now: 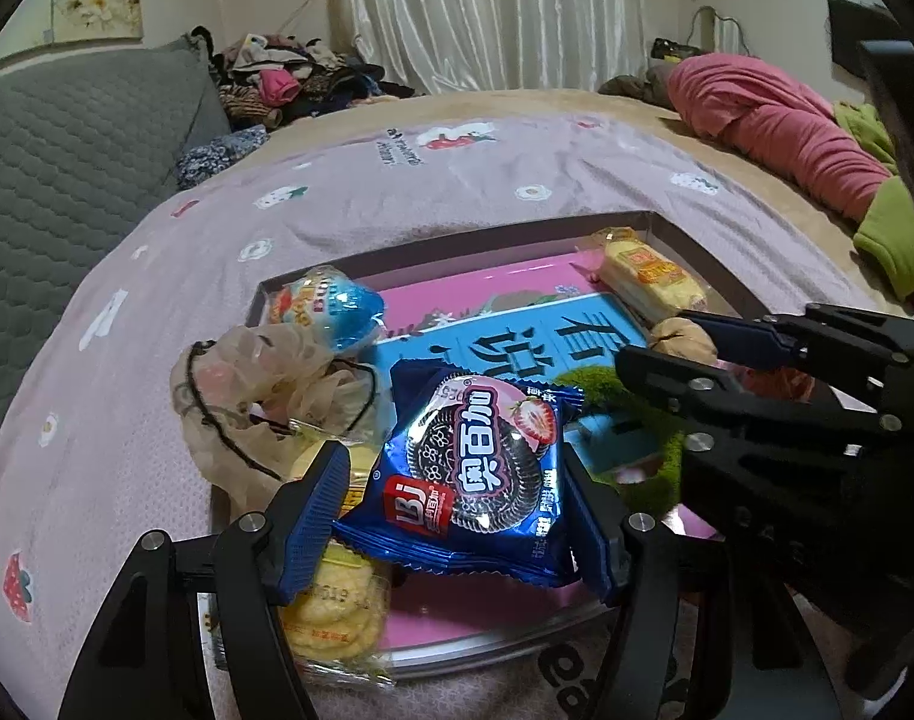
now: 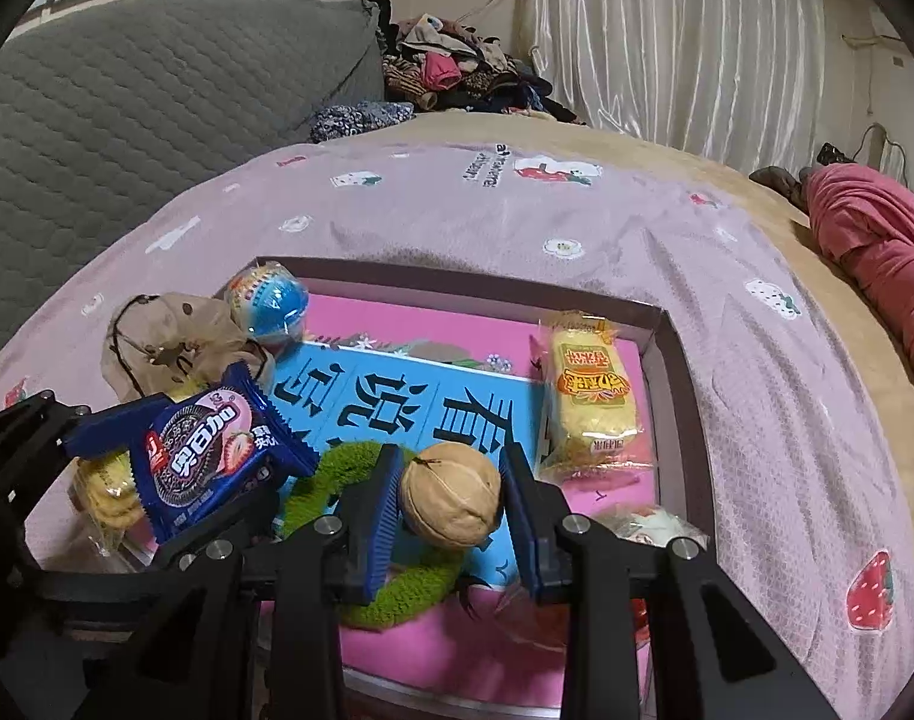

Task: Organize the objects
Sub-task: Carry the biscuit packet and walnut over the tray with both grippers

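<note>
A blue cookie packet (image 1: 475, 468) with a strawberry picture hangs just above a shallow box (image 1: 457, 243), and my left gripper (image 1: 451, 480) is shut on its two sides. In the right wrist view, my right gripper (image 2: 451, 468) is shut on a walnut (image 2: 448, 495) over the box's (image 2: 457, 276) blue card and a green fuzzy ring (image 2: 349, 468). The same packet (image 2: 211, 450) shows at the left in my left gripper (image 2: 187, 462). My right gripper (image 1: 661, 336) and the walnut (image 1: 685, 339) show at the right of the left wrist view.
In the box lie a yellow cake packet (image 2: 589, 396), a blue and white ball (image 2: 271, 300), a beige mesh pouch (image 1: 259, 396) and a bag of yellow crackers (image 1: 337, 618). It rests on a pink printed bedspread (image 2: 577, 222). A grey headboard (image 1: 67, 168) and piled clothes stand behind.
</note>
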Action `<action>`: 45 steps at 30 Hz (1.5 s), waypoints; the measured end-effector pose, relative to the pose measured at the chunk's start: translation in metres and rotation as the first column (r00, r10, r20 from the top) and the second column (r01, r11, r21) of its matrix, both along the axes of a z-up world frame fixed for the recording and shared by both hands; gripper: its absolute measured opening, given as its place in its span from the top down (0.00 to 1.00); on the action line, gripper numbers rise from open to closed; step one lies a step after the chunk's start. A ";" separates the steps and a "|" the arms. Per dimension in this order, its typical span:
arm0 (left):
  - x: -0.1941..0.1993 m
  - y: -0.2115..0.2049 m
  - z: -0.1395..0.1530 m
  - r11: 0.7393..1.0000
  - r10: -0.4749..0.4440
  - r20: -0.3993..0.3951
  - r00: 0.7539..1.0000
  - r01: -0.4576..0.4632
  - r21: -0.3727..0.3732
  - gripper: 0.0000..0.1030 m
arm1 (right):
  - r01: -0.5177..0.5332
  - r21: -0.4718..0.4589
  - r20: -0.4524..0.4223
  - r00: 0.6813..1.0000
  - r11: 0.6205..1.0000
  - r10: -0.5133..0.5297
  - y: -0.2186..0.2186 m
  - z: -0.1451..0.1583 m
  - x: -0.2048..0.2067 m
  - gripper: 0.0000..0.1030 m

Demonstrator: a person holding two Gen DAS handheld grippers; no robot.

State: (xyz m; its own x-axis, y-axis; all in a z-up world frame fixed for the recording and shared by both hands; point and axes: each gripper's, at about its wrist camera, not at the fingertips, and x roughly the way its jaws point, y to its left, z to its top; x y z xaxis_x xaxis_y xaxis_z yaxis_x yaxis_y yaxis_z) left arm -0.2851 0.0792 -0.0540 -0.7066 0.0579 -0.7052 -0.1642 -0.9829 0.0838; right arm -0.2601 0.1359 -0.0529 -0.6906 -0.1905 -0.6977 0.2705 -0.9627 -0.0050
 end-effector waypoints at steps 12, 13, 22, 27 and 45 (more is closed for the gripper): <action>0.000 0.005 -0.001 1.000 -0.011 0.001 1.000 0.011 -0.009 0.32 | 0.016 -0.014 0.009 1.000 1.000 -0.016 0.004 -0.002 -0.002 0.67; 0.000 0.005 -0.001 1.000 -0.011 0.000 1.000 0.011 -0.010 0.32 | 0.015 -0.016 0.008 1.000 1.000 -0.015 0.004 -0.001 -0.002 0.67; 0.001 0.004 -0.001 1.000 -0.006 -0.003 1.000 0.006 -0.007 0.32 | 0.020 -0.022 -0.006 1.000 1.000 -0.020 0.005 0.004 0.001 0.63; 0.001 0.003 -0.001 1.000 -0.002 -0.004 1.000 0.002 -0.002 0.31 | 0.020 -0.029 -0.017 1.000 0.999 -0.021 0.006 0.008 0.003 0.63; 0.005 -0.007 0.009 1.000 0.027 -0.032 0.999 -0.026 0.017 0.26 | 0.023 -0.044 -0.041 0.999 0.999 -0.025 0.005 0.017 0.008 0.58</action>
